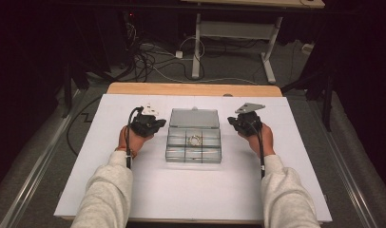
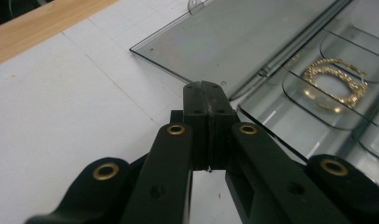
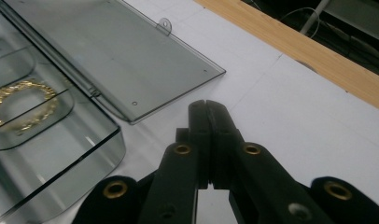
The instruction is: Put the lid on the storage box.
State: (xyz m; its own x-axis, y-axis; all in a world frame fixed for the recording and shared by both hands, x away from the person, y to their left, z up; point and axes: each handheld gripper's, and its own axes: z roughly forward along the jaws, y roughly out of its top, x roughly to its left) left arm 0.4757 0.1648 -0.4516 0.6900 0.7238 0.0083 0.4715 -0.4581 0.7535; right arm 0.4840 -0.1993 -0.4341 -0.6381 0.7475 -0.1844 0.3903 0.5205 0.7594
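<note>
Clear smoked-plastic organizer box (image 1: pixel 193 142) open on white table (image 1: pixel 110 180), a gripper either side, nothing held.
Left gripper (image 1: pixel 148 124) sits just left of the box, near its lid hinge; fingers (image 2: pixel 197 107) pressed together, empty, tips just short of the lid (image 2: pixel 234 37) corner, not touching. Box is mid-table, lid laid flat at the far side, compartments on the near side. Gold chain bracelet (image 1: pixel 195 140) coiled in the centre compartment, well apart from both sets of fingers; in the left gripper view it lies right of the tips (image 2: pixel 334 84), in the right gripper view left of them (image 3: pixel 22 105). Right gripper (image 1: pixel 246 124) just right of the box, fingers (image 3: pixel 218 126) together, empty, over bare table beside the lid's corner (image 3: pixel 131 51). Wooden table edge (image 1: pixel 193 89) beyond the white sheet.
</note>
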